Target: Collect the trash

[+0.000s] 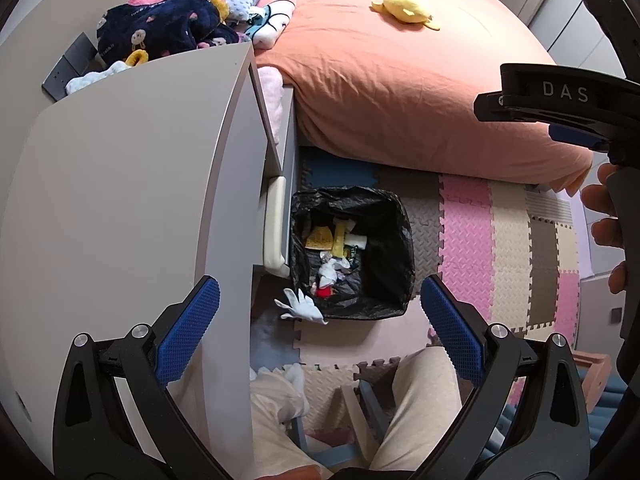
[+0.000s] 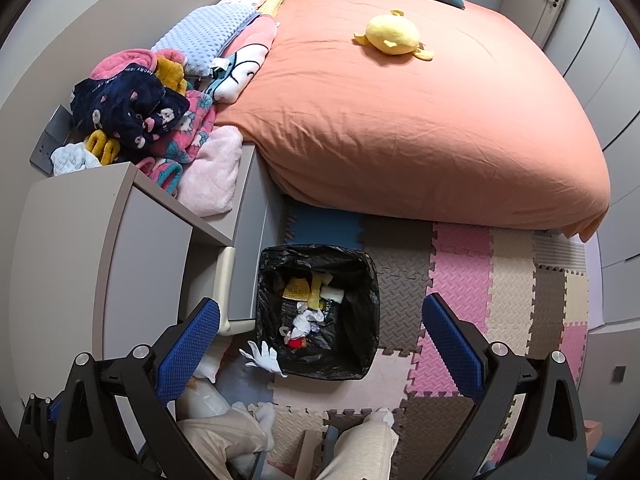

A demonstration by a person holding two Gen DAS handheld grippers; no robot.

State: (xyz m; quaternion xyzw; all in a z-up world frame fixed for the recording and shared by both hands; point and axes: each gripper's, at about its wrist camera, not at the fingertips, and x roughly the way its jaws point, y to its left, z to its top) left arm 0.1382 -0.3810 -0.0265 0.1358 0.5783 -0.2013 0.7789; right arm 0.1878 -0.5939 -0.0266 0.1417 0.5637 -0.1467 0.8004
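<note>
A bin lined with a black bag (image 1: 394, 240) (image 2: 360, 280) stands on the foam floor mats beside the grey desk. It holds yellow wrappers, white tissues and a red scrap (image 1: 323, 291) (image 2: 295, 343). A crumpled white glove (image 1: 300, 306) (image 2: 262, 356) lies on the floor against the bin's near left corner. My left gripper (image 1: 320, 320) is open and empty, high above the bin. My right gripper (image 2: 320, 340) is open and empty, also above the bin; its body shows at the right of the left wrist view (image 1: 560, 104).
A grey desk (image 1: 120, 200) (image 2: 60, 260) fills the left. A heap of clothes (image 1: 160, 32) (image 2: 132, 112) lies behind it. A bed with an orange cover (image 1: 400, 80) (image 2: 400, 120) carries a yellow plush toy (image 2: 394, 34). The person's legs (image 1: 420, 400) are below.
</note>
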